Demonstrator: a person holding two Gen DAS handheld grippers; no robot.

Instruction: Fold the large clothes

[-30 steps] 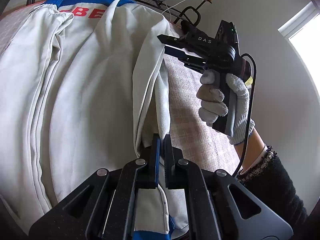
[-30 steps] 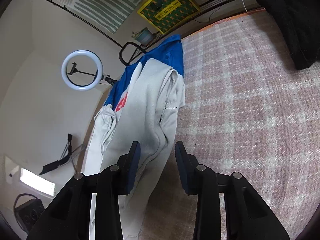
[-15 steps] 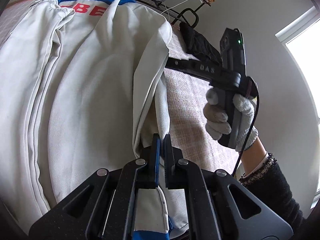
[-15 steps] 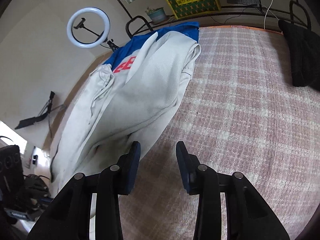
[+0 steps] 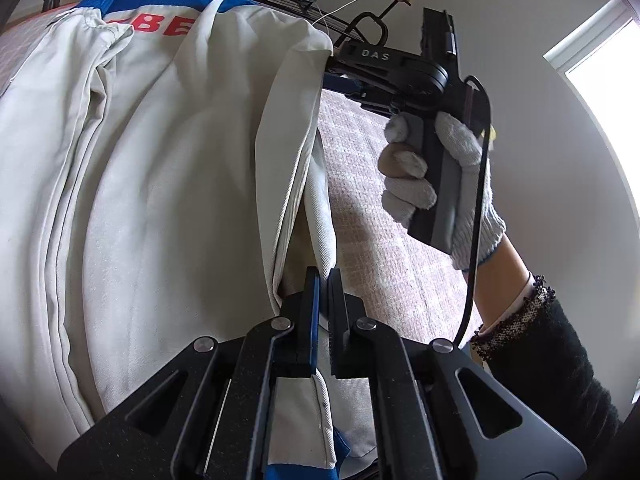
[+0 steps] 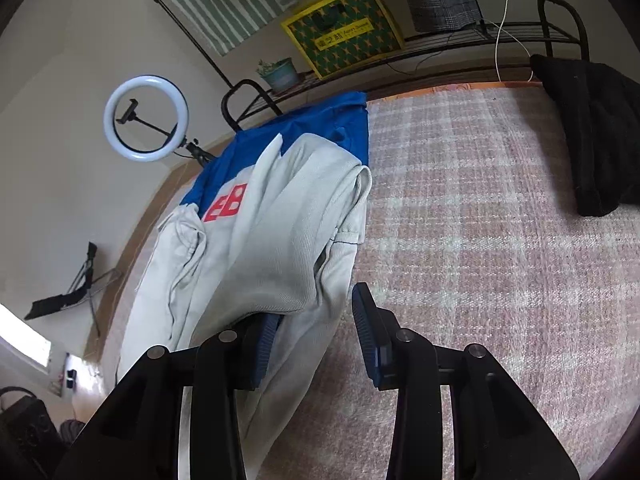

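A cream jacket [image 5: 180, 200] with a blue yoke and red letters lies lengthwise on a pink plaid blanket [image 5: 372, 216]. My left gripper [image 5: 324, 292] is shut on the jacket's near right edge, with cloth pinched between the pads. A gloved hand [image 5: 440, 176] holds my right gripper [image 5: 340, 70] at the jacket's far right corner, its fingertips partly behind the fold. In the right wrist view the right gripper [image 6: 316, 320] is open over the jacket [image 6: 280, 240]. Its left finger [image 6: 264, 344] is tucked under the folded edge and cloth lies loose between the jaws.
A black garment [image 6: 592, 132] lies at the blanket's [image 6: 480, 220] far right. Behind the bed stand a metal rack with a yellow-green box [image 6: 340, 44] and a plant pot [image 6: 280, 74]. A ring light [image 6: 144, 118] stands to the left. A bright window [image 5: 592, 60] is on the right.
The right gripper has swung from above the blanket to the jacket's far right edge and rolled. The left gripper keeps its grip and has not moved.
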